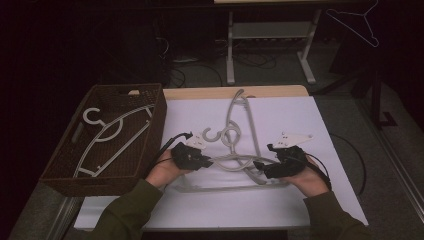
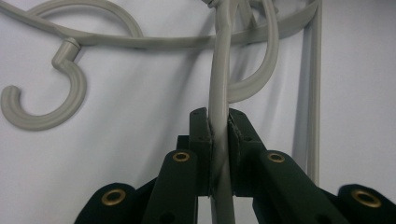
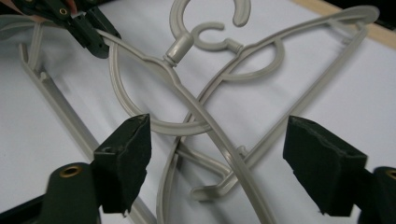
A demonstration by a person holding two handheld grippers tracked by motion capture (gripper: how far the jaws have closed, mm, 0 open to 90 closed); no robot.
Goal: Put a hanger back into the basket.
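Nearest the person, the left tongs point(image 1: 204, 161) clamped an arm of the near hanger point(image 1: 232, 186) at seven o'clock on the bench point(image 1: 330, 200); the right tongs point(image 1: 261, 167) stood open over it. Its tangle with the far hanger point(image 1: 239, 107) risked dragging both if lifted toward the basket point(image 1: 65, 177) at ten o'clock.

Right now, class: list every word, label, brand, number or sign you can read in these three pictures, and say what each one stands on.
None: no readable text on the grey hangers, the brown basket, the white table or either gripper.
The hanger arm shut in the left gripper is plain.
The open right gripper bears no markings.
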